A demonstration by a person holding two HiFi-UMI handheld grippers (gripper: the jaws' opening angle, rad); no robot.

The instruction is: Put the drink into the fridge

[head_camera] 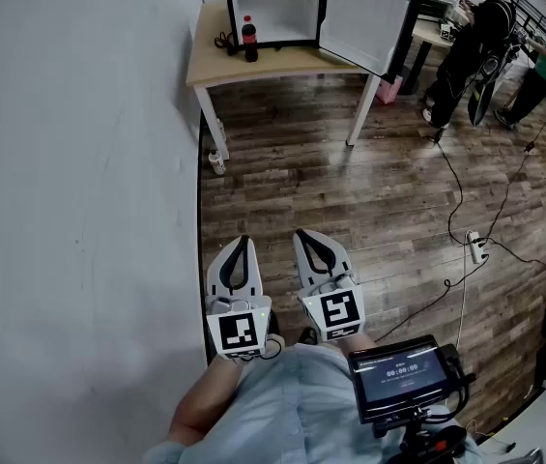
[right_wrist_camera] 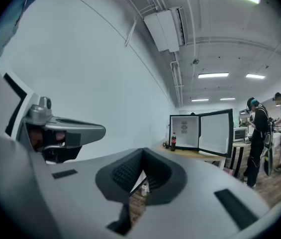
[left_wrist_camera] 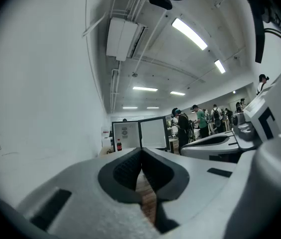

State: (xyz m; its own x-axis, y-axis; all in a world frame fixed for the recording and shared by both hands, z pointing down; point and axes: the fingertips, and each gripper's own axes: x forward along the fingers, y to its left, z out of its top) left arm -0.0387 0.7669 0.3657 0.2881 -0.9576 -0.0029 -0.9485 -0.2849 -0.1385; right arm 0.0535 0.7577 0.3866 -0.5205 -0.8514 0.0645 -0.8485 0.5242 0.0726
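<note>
both jaws are closed on nothing; left gripper [head_camera: 243, 243] and right gripper [head_camera: 302, 235] point level, well apart from the drink [head_camera: 249, 39]; it stands on the desk [head_camera: 297, 63] before the fridge [head_camera: 273, 8], whose door hangs open to receive it

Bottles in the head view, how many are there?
2. A dark cola bottle stands on the table before the open fridge; a small pale bottle stands on the floor by a table leg. Others may be hidden.
</note>
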